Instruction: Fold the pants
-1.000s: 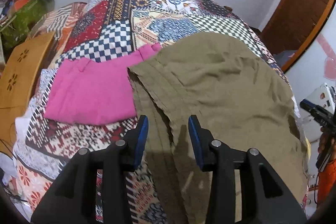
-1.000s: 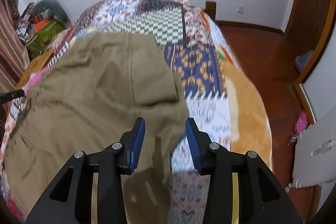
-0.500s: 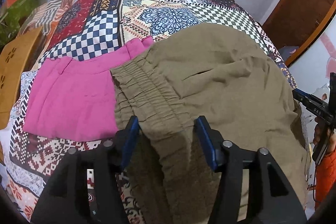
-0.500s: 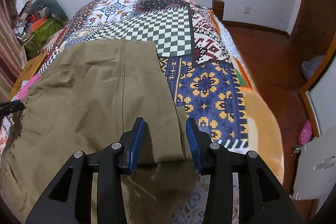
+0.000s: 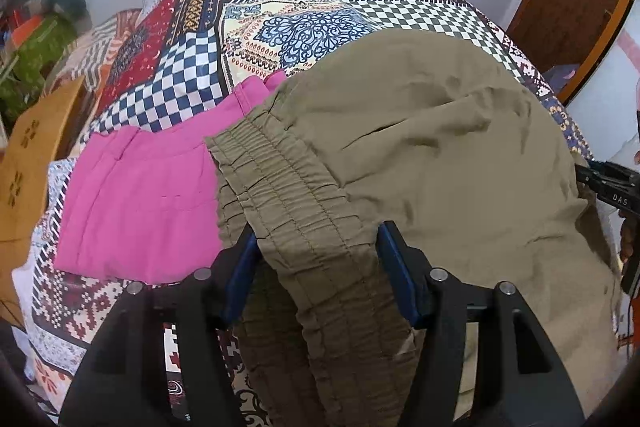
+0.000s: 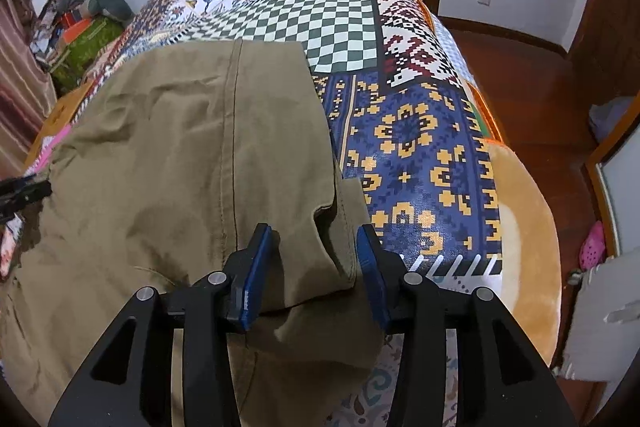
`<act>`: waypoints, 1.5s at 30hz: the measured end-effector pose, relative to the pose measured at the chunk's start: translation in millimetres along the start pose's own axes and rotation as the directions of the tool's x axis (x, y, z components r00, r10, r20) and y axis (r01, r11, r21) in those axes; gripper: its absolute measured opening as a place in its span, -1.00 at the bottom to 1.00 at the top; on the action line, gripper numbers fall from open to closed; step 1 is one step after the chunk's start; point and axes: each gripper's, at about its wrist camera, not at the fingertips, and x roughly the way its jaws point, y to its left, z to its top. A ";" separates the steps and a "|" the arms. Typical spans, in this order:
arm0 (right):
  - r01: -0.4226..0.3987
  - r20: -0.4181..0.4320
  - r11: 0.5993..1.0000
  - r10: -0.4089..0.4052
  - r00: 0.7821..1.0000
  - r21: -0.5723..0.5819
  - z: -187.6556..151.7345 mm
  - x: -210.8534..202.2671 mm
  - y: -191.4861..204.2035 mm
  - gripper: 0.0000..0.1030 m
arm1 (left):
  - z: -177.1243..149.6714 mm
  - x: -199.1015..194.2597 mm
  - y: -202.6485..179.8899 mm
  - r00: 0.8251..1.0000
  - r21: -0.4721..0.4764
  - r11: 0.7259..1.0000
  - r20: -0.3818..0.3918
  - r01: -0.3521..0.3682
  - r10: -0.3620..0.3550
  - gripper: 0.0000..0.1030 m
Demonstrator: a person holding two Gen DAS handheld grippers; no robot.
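Olive-brown pants (image 5: 420, 147) lie spread on a patchwork bedspread. My left gripper (image 5: 316, 267) is open, its blue pads on either side of the gathered elastic waistband (image 5: 288, 187), which bunches up between them. In the right wrist view the pants (image 6: 180, 147) show their leg end. My right gripper (image 6: 314, 267) is open, straddling the folded hem corner (image 6: 336, 227) of the leg. The right gripper also shows at the right edge of the left wrist view (image 5: 612, 191).
A folded pink garment (image 5: 140, 195) lies left of the waistband on the patchwork bedspread (image 5: 304, 7). A wooden piece (image 5: 32, 155) stands at the bed's left. The bed's right edge (image 6: 520, 207) drops to a wooden floor (image 6: 540, 87). Clutter (image 6: 80, 23) sits in the far left corner.
Both grippers have moved forward and down onto the pants. The waistband now bunches between the left pads, and the hem corner sits between the right pads. Both stay open.
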 end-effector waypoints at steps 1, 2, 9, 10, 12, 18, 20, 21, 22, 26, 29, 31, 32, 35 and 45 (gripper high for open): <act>0.011 0.001 1.000 -0.011 1.000 -0.012 -0.3 0.1 2.2 -0.23 | -0.6 -1.0 -3.0 1.000 0.016 1.000 0.007 -0.011 0.011 0.11; 0.020 0.002 1.000 -0.020 1.000 -0.021 0.0 0.3 3.2 -0.28 | -1.3 -1.9 -6.1 1.000 0.034 0.999 0.014 -0.022 0.021 0.07; 0.121 0.027 0.988 -0.119 0.993 -0.100 -8.5 -1.3 9.1 -0.73 | -0.6 -2.8 -16.2 0.998 0.101 0.993 0.035 -0.058 0.054 -0.04; 0.123 0.030 0.988 -0.121 0.992 -0.094 -10.6 -2.4 7.0 -0.75 | 0.0 -3.1 -14.8 0.998 0.097 0.994 0.036 -0.052 0.049 -0.04; 0.127 0.029 0.987 -0.125 0.992 -0.097 -13.6 -3.4 5.9 -0.77 | 1.8 -3.2 -12.5 0.998 0.095 0.994 0.042 -0.049 0.046 -0.05; 0.112 0.015 0.991 -0.111 0.994 -0.078 -20.9 -6.8 2.4 -0.79 | 3.5 -1.0 -8.8 0.999 0.070 0.997 0.022 -0.028 0.026 -0.03; 0.097 0.004 0.993 -0.097 0.995 -0.066 -17.9 -7.9 1.3 -0.79 | 2.7 -6.2 -9.5 1.000 0.069 0.997 0.016 -0.024 0.023 -0.01; 0.090 0.002 0.994 -0.090 0.996 -0.058 -16.8 -9.1 0.8 -0.78 | 2.9 -11.8 -7.6 1.000 0.056 0.998 0.016 -0.018 0.017 0.02; 0.081 -0.005 0.996 -0.082 0.997 -0.048 -15.0 -10.8 -0.4 -0.77 | 2.9 -16.1 -6.1 1.000 0.046 0.999 0.020 -0.011 0.010 0.02; 0.047 0.016 0.999 -0.047 0.999 -0.014 -4.5 -24.8 -3.0 -0.63 | 9.3 -37.7 11.7 0.998 -0.024 1.000 0.061 0.020 -0.018 0.04; 0.028 0.071 1.000 -0.028 0.997 -0.002 9.0 -37.8 -1.8 -0.38 | 18.1 -45.7 24.4 0.996 -0.061 0.998 0.083 0.019 -0.013 0.08; 0.027 0.102 1.000 -0.026 0.994 -0.009 19.8 -43.5 0.9 -0.29 | 26.5 -45.4 32.1 0.996 -0.076 0.997 0.087 0.004 0.002 0.08; 0.027 0.116 1.000 -0.025 0.993 -0.015 26.6 -45.6 2.8 -0.28 | 30.4 -43.6 35.4 0.996 -0.082 0.997 0.085 -0.001 0.008 0.08; 0.024 0.146 0.999 -0.020 0.989 -0.021 46.5 -46.5 6.0 -0.27 | 42.7 -33.7 45.2 0.997 -0.102 0.995 0.072 -0.003 0.010 0.08; 0.024 0.152 0.999 -0.020 0.988 -0.027 96.7 -7.5 6.3 -0.02 | 64.9 24.0 55.9 1.000 -0.111 0.994 -0.030 0.002 -0.005 0.36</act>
